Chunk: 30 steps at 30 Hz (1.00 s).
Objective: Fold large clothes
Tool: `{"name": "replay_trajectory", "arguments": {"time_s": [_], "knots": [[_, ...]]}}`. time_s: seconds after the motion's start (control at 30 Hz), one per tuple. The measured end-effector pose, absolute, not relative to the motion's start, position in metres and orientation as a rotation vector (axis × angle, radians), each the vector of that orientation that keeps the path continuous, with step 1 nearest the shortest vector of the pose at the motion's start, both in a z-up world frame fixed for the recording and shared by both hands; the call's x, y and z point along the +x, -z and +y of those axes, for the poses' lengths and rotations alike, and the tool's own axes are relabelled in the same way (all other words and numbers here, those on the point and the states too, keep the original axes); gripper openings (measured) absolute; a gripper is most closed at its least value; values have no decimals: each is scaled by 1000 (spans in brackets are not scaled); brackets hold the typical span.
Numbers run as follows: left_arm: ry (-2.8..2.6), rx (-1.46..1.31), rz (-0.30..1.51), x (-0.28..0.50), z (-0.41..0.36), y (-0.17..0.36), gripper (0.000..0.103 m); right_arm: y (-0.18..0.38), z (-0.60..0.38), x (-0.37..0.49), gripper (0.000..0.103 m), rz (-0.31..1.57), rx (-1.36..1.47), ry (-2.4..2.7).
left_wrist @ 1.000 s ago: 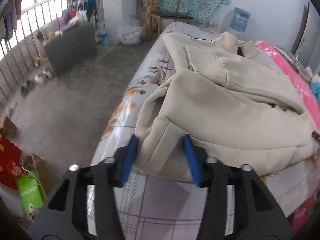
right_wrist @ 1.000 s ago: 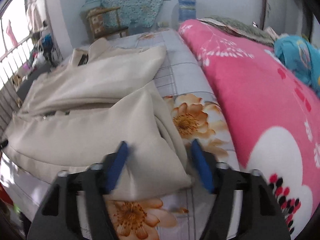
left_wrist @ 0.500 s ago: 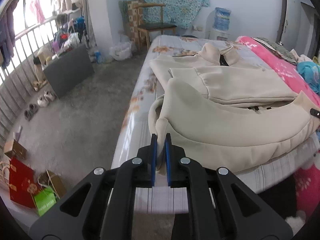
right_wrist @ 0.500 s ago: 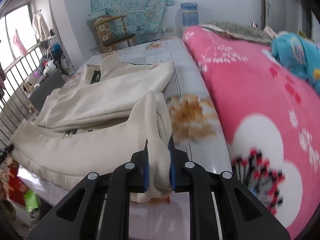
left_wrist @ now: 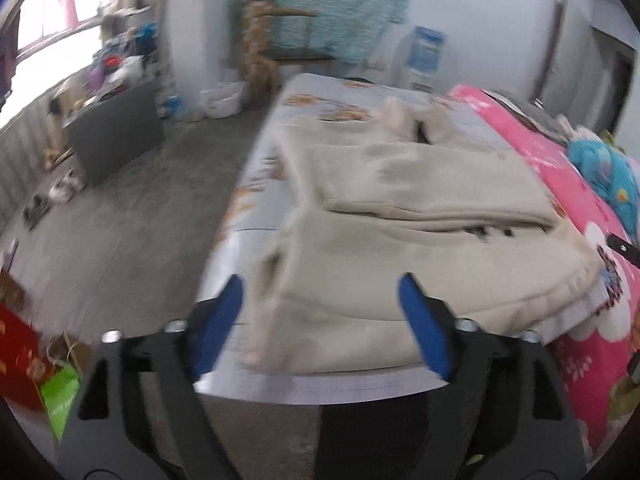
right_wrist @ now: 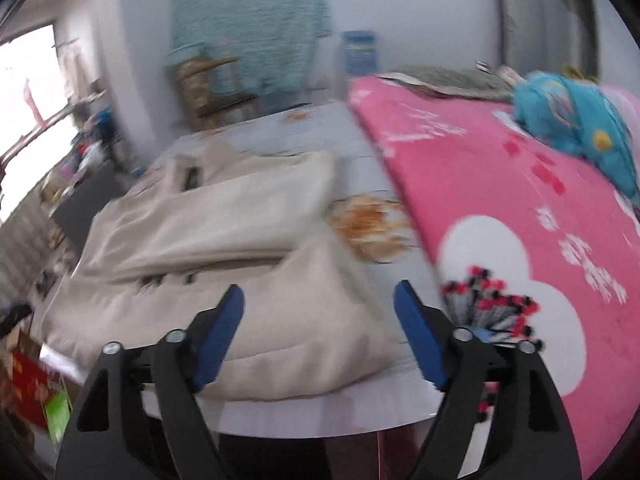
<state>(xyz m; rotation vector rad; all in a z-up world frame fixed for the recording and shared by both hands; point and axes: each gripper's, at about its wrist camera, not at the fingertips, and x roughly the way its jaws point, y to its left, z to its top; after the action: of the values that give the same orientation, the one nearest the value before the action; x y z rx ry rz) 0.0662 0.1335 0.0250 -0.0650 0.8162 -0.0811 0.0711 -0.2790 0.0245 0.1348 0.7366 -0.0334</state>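
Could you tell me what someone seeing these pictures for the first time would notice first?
The eye goes first to the big beige garment, lying partly folded on the near part of the bed. Next comes the bright pink floral blanket along its right side, with a blue bundle on top. In the foreground, the left claw and the right claw both gape open over the garment's near edge.

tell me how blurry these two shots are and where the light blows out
Left wrist view: motion-smeared throughout, the beige garment soft-edged, window at upper left blown white. Right wrist view: similar smear, pink blanket print streaked, window at left overexposed; both bend at the edges.
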Motion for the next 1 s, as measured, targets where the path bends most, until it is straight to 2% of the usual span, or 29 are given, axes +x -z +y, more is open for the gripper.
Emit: {"name": "replay_trajectory", "arguments": {"time_s": [0.1,0.3,0.37,0.53,1.0], "knots": [[142,-10,867,76,93,-9,86,-13,-246,77,86,767,76,-56],[117,83,968,97,49,31,88,30,-201,94,87,876,-10,-133],[101,101,958,96,48,34,94,41,-192,97,90,894,-58,-115],[113,85,957,94,52,36,95,47,-195,94,97,875,-54,-119],[116,93,950,93,55,35,96,48,-199,93,97,881,-33,-125]]}}
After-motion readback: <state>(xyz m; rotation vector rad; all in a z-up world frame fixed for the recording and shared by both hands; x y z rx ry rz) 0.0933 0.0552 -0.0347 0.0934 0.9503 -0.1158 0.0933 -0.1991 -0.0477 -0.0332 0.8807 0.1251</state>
